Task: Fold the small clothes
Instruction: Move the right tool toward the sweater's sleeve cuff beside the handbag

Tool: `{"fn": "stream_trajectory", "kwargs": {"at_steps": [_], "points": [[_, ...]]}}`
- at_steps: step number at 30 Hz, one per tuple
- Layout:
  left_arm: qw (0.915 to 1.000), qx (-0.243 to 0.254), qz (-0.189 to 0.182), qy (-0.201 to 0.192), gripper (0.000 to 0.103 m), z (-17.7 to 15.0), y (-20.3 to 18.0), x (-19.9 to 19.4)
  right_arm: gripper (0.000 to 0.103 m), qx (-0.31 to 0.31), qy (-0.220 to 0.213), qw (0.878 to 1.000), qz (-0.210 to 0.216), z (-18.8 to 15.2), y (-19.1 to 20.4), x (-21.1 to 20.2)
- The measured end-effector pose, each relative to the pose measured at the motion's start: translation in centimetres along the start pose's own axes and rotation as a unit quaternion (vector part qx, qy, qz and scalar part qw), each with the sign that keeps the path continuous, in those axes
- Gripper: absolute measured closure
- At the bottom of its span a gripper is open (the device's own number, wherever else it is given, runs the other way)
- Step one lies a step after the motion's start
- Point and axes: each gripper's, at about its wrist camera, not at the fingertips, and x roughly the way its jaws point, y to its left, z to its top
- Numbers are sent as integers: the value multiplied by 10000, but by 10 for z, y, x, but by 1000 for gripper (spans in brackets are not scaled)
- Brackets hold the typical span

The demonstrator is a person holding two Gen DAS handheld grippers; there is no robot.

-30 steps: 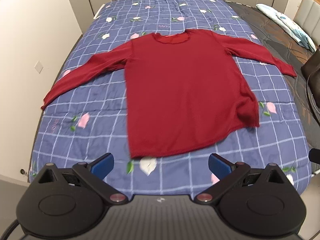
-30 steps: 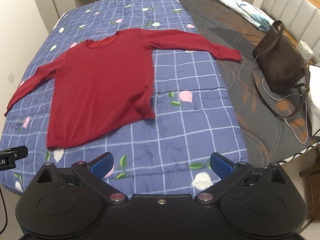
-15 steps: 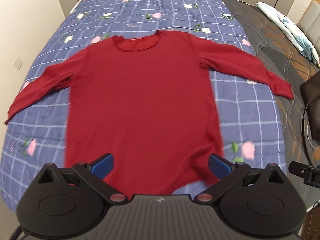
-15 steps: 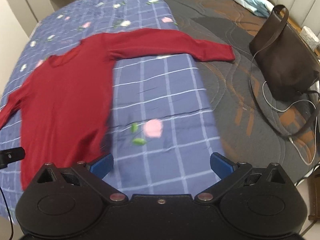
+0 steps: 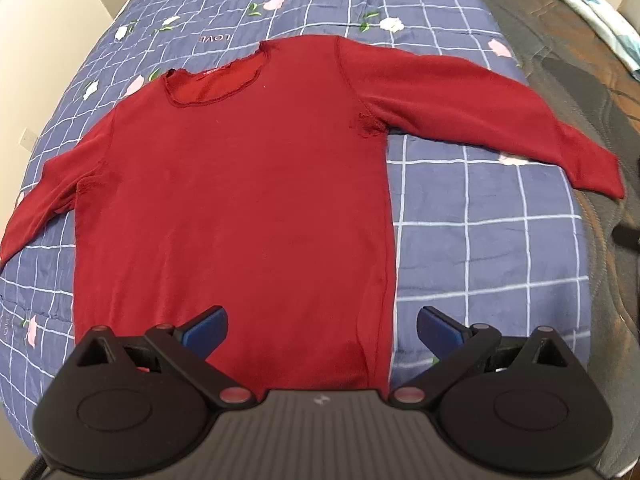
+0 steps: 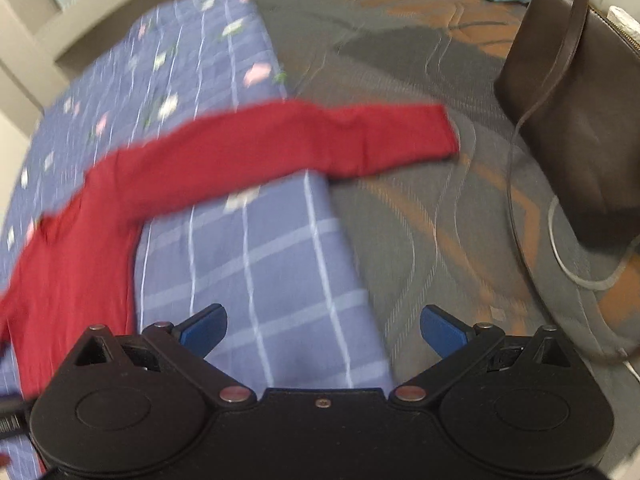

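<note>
Red long-sleeved top laid flat, front up, on a quilted bedspread; both grippers spread wide, holding nothing.

Surface: blue bedspread with white grid and pink-and-white flowers, over a grey-and-brown patterned mattress exposed toward 3 o'clock. Room: cream cabinet fronts at 10 to 12 o'clock; dark brown handbag with long strap on the mattress at 2 o'clock in the right wrist view; pale printed pillow at 1 o'clock. Garment: neckline at 12 o'clock, hem at 6 o'clock, sleeves out toward 9 and 3 o'clock, the 3 o'clock cuff reaching onto the mattress; small puckers at that armpit. Left gripper over the hem, blue fingertips apart. Right gripper over bare bedspread beside the body, view blurred.
</note>
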Motion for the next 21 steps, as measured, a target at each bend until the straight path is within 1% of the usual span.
{"fn": "stream_trajectory", "kwargs": {"at_steps": [2,6,9,12,15,17,21], "points": [[10000,-16,18,41,0,4,-3,7,0,75,-182,9998,44,12,-9,11],[9999,11,64,87,0,12,-7,17,0,219,-322,9992,-32,35,-24,34],[9999,31,90,115,0,17,-11,25,0,401,-301,9987,-13,48,-36,51],[9998,64,103,154,0,21,-16,34,0,576,-144,9982,-64,58,-45,72],[9997,102,112,186,0,24,-19,44,0,953,-152,9953,-76,63,-55,88],[9996,141,59,220,0,24,-21,52,0,1263,-206,9918,-45,63,-61,95],[9978,319,-306,488,0,20,-28,67,1,1754,-450,9835,-36,68,-73,106]]}}
